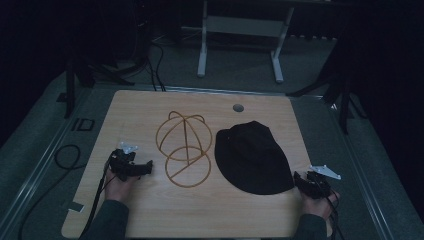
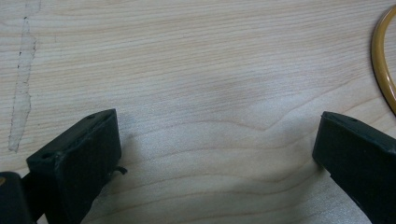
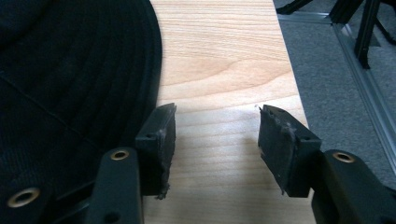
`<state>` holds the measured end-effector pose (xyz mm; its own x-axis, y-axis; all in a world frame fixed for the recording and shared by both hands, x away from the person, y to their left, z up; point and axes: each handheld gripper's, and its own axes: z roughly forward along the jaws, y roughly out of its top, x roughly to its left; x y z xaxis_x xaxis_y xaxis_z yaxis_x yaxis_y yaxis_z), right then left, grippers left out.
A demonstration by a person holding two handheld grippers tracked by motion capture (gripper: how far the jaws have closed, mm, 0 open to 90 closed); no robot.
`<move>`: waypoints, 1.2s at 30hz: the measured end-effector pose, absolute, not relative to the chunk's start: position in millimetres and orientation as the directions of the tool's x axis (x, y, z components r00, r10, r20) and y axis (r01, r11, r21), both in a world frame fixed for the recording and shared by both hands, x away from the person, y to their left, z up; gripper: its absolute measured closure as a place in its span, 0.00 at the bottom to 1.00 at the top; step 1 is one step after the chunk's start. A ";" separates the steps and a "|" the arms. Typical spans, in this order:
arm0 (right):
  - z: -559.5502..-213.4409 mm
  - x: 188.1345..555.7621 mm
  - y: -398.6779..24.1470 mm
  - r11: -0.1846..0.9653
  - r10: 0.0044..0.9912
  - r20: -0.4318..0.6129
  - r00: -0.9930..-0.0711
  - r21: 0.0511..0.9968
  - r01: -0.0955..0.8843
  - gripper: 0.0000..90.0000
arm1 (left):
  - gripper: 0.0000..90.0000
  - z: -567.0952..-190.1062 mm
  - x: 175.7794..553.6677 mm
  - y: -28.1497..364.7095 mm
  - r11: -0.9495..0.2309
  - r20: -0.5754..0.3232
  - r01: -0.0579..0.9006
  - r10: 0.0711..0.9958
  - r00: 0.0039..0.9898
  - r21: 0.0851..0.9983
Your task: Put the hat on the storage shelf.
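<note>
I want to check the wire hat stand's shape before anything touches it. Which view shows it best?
The high view: the whole gold wire stand shows there, dome and base ring, lying on the table beside the black hat. The left gripper view catches just a curved piece of its wire at the right edge.

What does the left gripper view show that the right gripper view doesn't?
Left gripper view alone: a curved piece of the gold wire frame at the right edge, and a pale scuff mark on the wood. Right gripper view alone: the black hat beside one jaw, plus grey floor past the table's edge. Both: the wooden table and an open tool with nothing between its jaws.
</note>
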<state>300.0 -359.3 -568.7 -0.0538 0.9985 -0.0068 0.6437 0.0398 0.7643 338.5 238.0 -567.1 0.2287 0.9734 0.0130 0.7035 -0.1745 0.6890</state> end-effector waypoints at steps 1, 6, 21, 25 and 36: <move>-568.7 300.0 -359.3 0.040 0.999 -0.007 -0.054 0.764 0.644 0.53 | 0.01 -567.1 338.5 237.9 -0.174 0.013 0.703 0.973 0.228 0.689; -568.8 299.4 -360.9 0.019 0.999 0.016 -0.047 0.762 0.647 0.53 | 0.01 -567.1 339.8 237.6 -0.170 0.013 0.704 0.975 0.223 0.690; -561.0 302.3 -368.9 0.091 0.989 0.016 -0.145 0.711 0.698 0.59 | 0.01 -567.1 339.7 237.4 -0.169 0.013 0.705 0.975 0.221 0.689; -553.1 304.3 -374.3 0.104 0.987 0.024 -0.161 0.668 0.737 0.60 | 0.01 -567.2 339.7 237.2 -0.165 0.011 0.704 0.976 0.218 0.691; -518.0 301.7 -365.0 0.287 0.953 -0.109 -0.282 0.615 0.734 0.56 | 0.01 -567.1 336.9 237.1 -0.163 0.012 0.706 0.977 0.214 0.690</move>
